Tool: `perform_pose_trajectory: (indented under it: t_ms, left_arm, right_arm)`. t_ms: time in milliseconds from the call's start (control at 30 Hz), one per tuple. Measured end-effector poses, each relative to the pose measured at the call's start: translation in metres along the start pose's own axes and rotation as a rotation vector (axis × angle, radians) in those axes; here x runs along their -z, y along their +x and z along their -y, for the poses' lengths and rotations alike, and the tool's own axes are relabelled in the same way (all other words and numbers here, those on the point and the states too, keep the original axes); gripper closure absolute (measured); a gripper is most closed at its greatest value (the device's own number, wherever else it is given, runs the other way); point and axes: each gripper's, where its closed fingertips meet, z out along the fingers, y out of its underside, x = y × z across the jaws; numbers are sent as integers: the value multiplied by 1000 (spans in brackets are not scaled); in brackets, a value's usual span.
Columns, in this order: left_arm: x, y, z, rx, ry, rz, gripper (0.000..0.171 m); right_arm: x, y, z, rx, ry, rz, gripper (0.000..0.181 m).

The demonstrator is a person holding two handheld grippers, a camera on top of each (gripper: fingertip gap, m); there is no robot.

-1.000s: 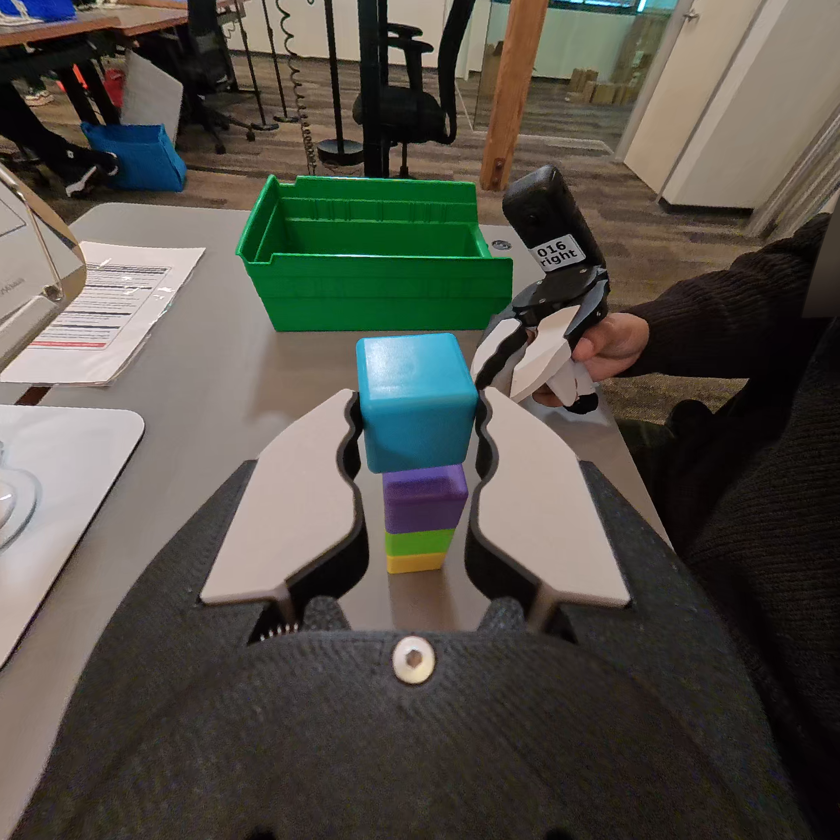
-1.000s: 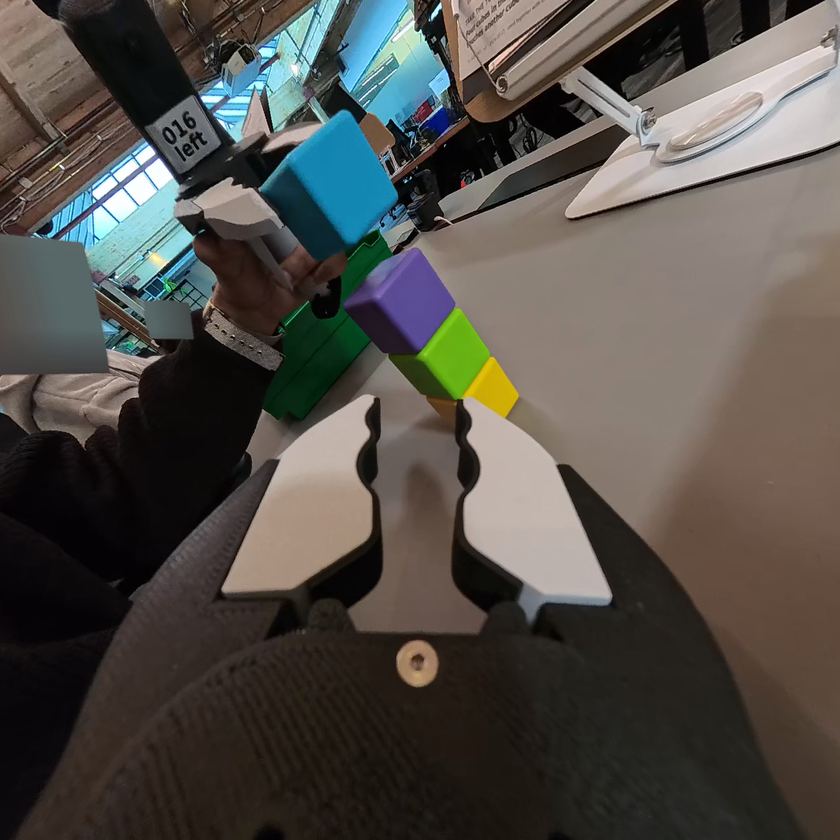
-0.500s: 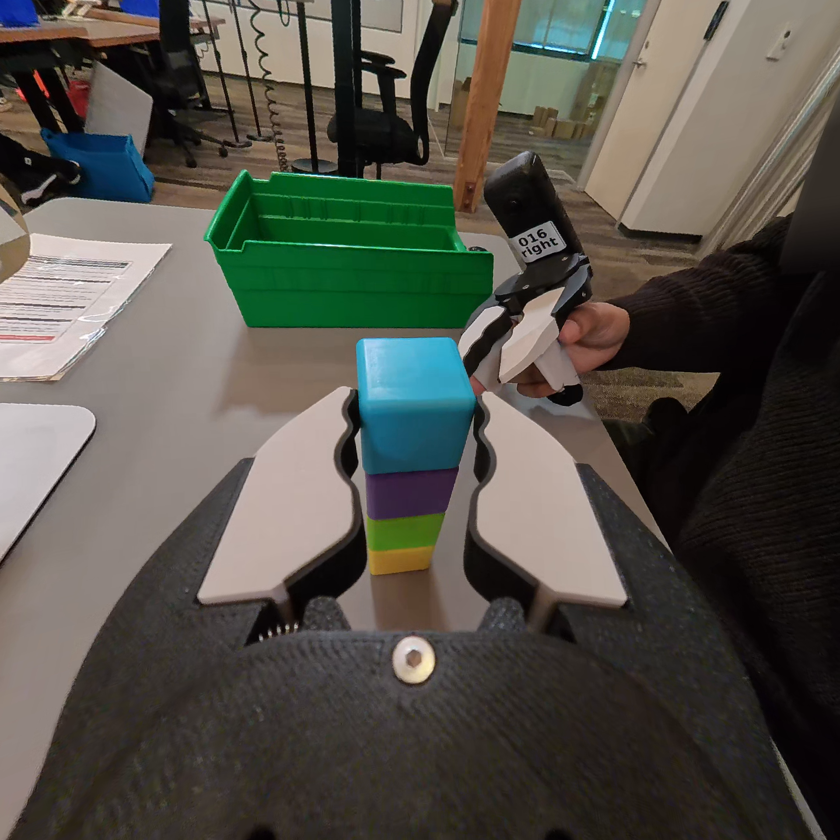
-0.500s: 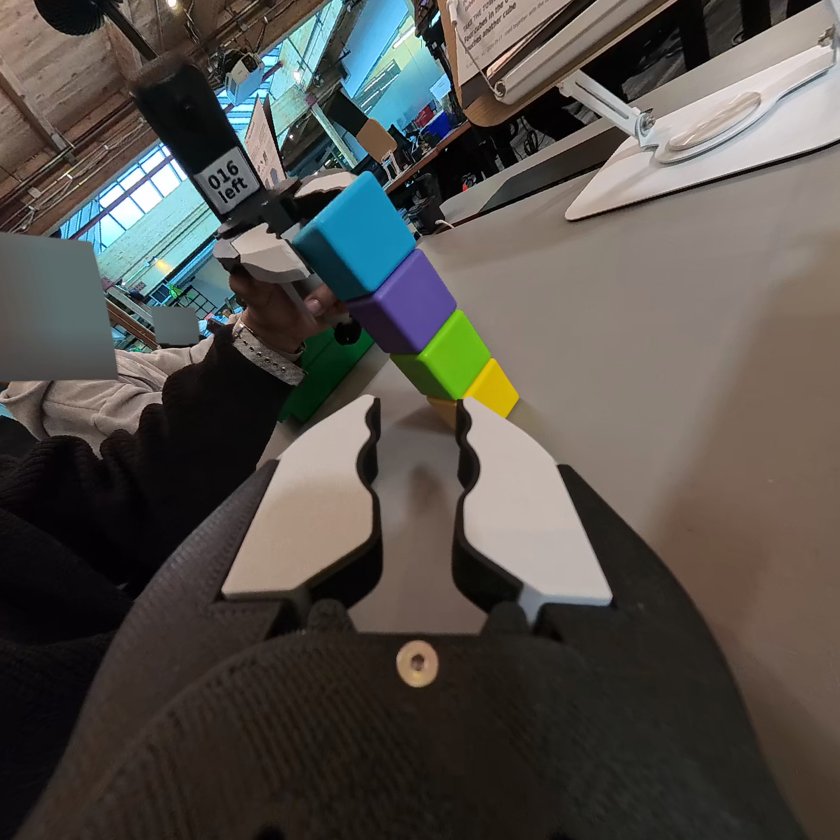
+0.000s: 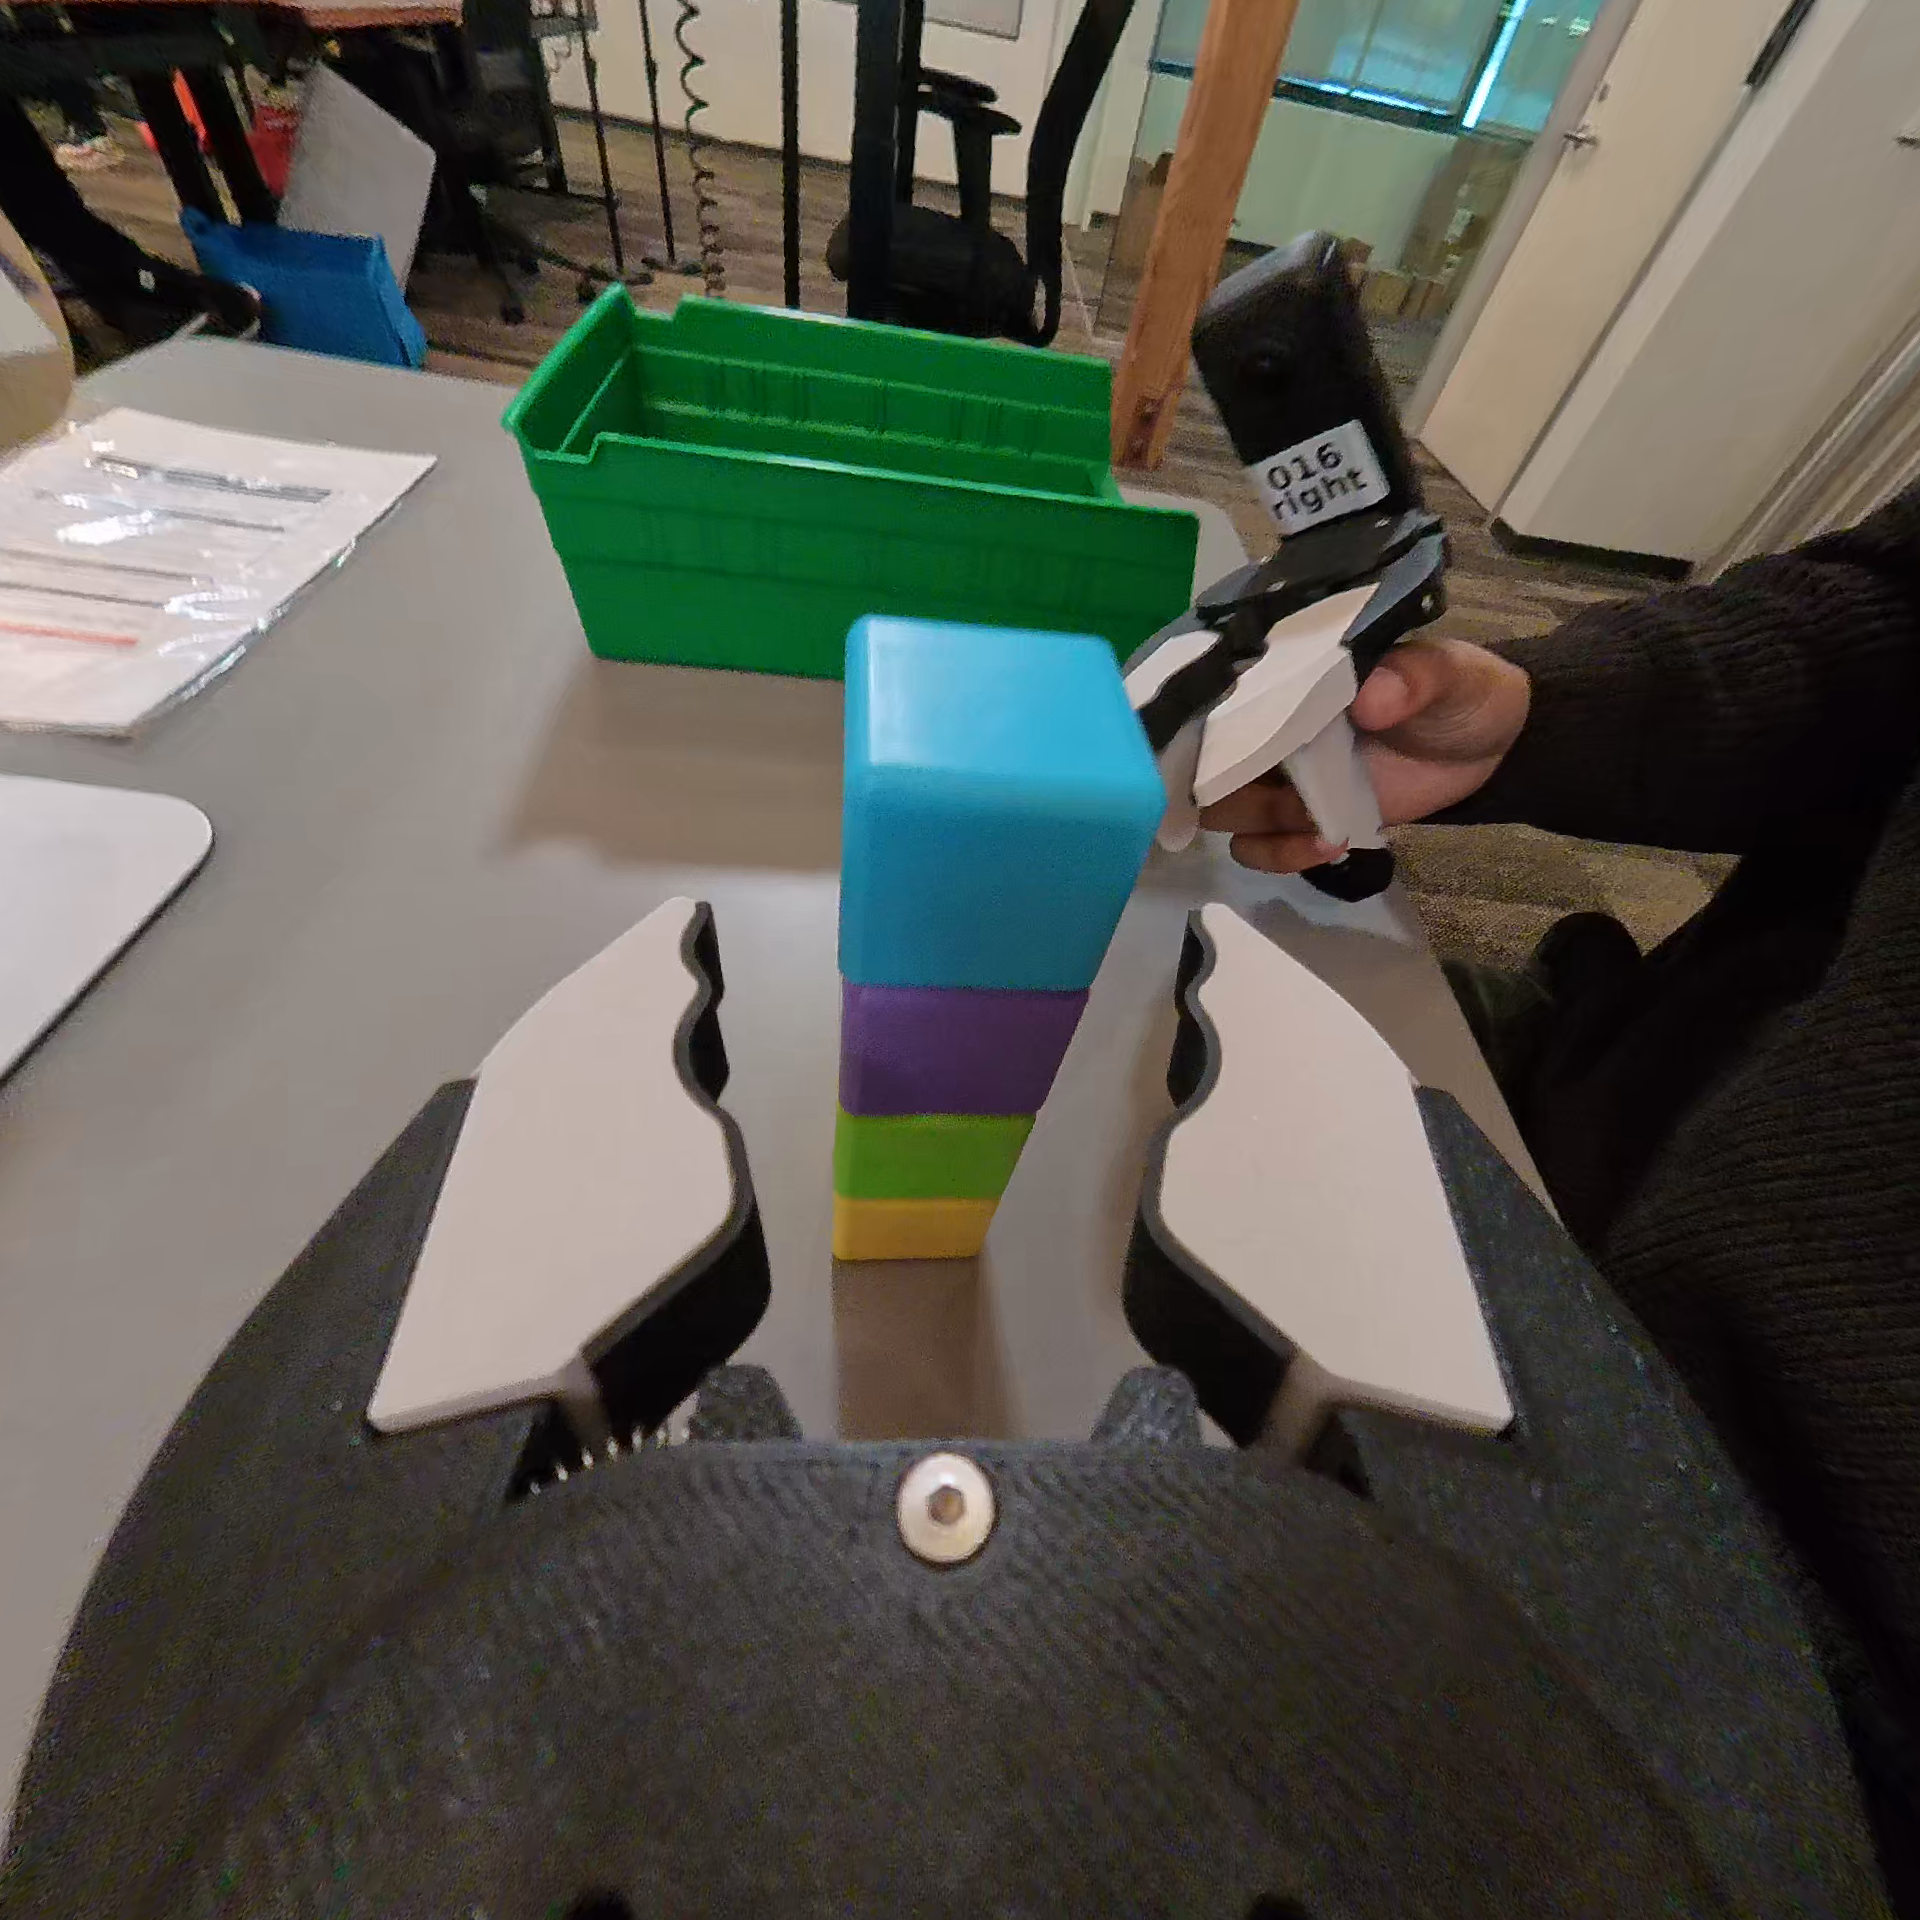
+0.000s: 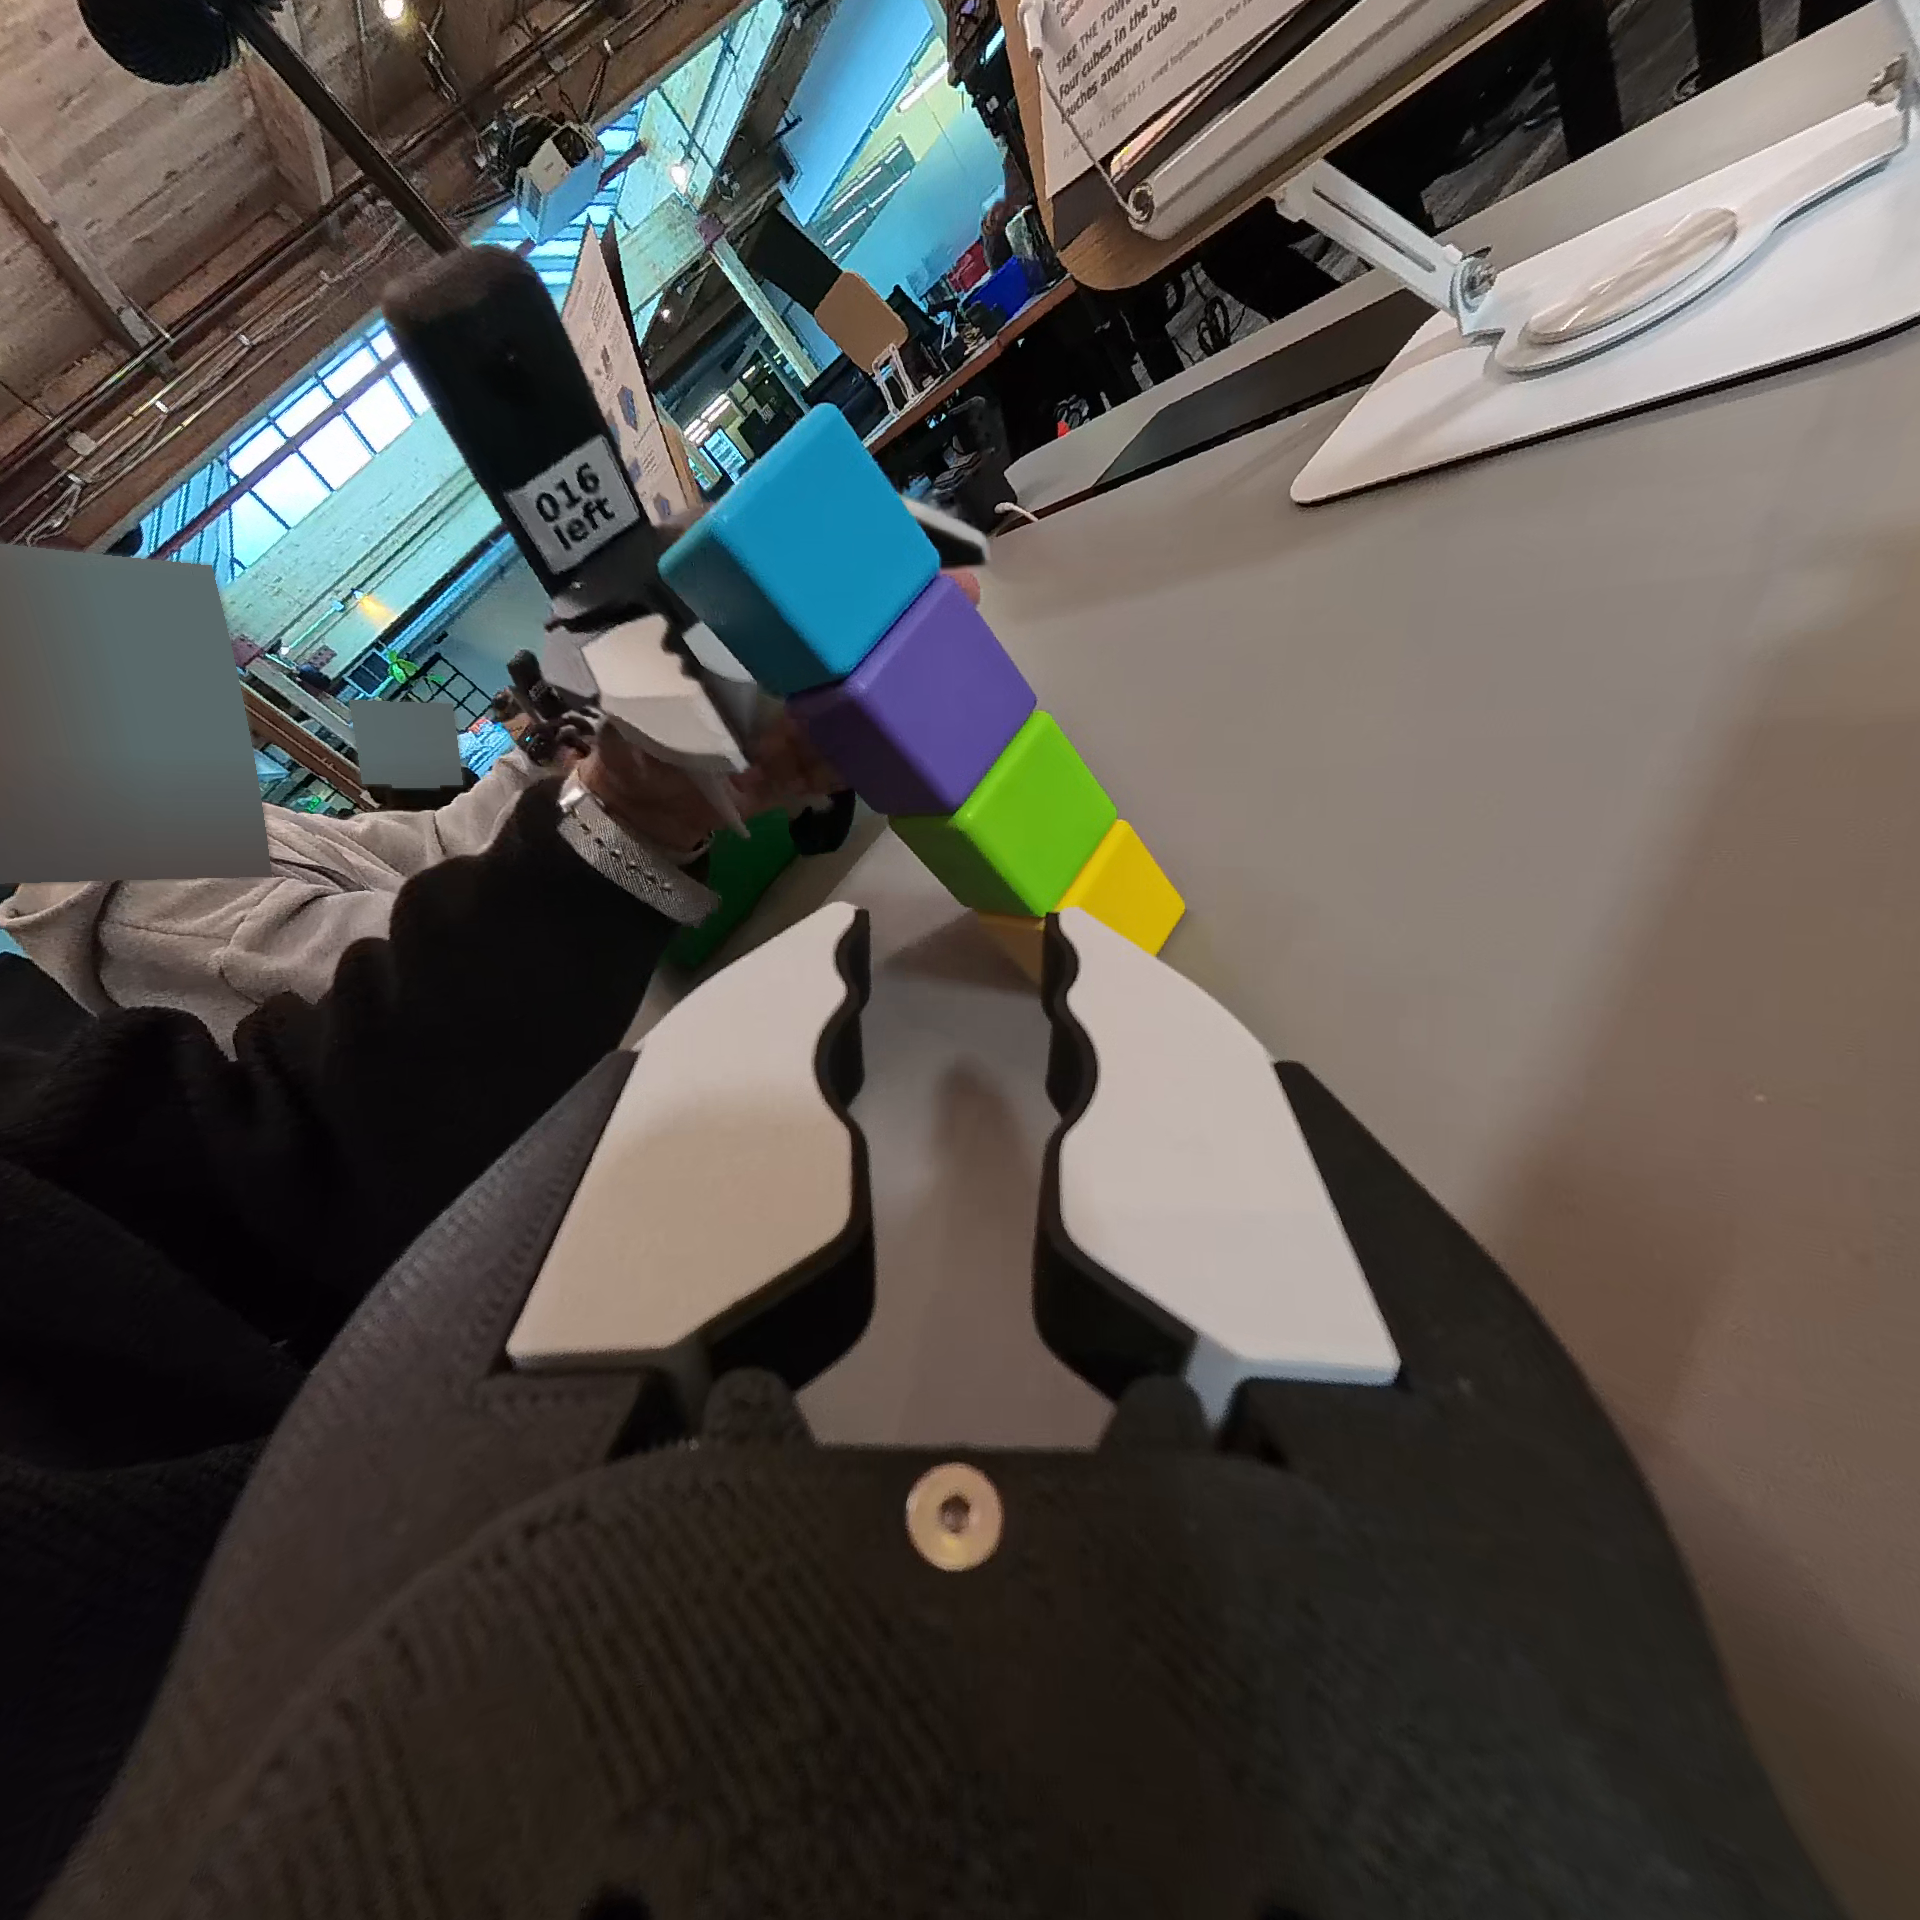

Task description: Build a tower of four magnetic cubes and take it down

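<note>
Glossy blue plastic cube (image 6: 805, 551) is hiding the left gripper's (image 6: 821, 613) far finger. White paper sheets (image 5: 156, 551) are running off frame, left edge.

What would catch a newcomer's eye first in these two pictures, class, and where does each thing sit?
A tower of four cubes stands on the grey table: blue cube on top, then purple cube, green cube and yellow cube at the bottom. The left tongs gape open on either side of it, touching nothing. Behind stands a green bin, with the right tongs low by the tower's foot.
</note>
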Motion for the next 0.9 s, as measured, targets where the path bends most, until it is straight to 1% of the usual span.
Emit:
perform_pose_trajectory:
  t_ms: [100, 233, 333, 367, 533, 633, 900]
  left_arm:
    - [-9, -8, -9, 25, 7, 58, 88]
    - [-21, 0, -14, 39, 5, 6, 92]
    - [-25, 5, -22, 14, -27, -19, 105]
    - [-26, 6, -23, 15, -30, -27, 106]
    - [-26, 12, -23, 38, -5, -77, 107]
    - [-27, 17, -23, 38, -1, -113, 110]
    - [-34, 19, -31, 24, -34, -109, 109]
  right_arm:
    - [0, 0, 0, 1, -1, 0, 149]
    - [0, 0, 0, 1, -2, -1, 149]
    - [0, 1, -1, 0, -2, 0, 149]
    - [0, 1, -1, 0, -3, 0, 149]
    - [0, 0, -1, -1, -6, 1, 149]
    - [-1, 0, -2, -1, -7, 2, 149]
    - [-1, 0, -2, 0, -9, 3, 149]
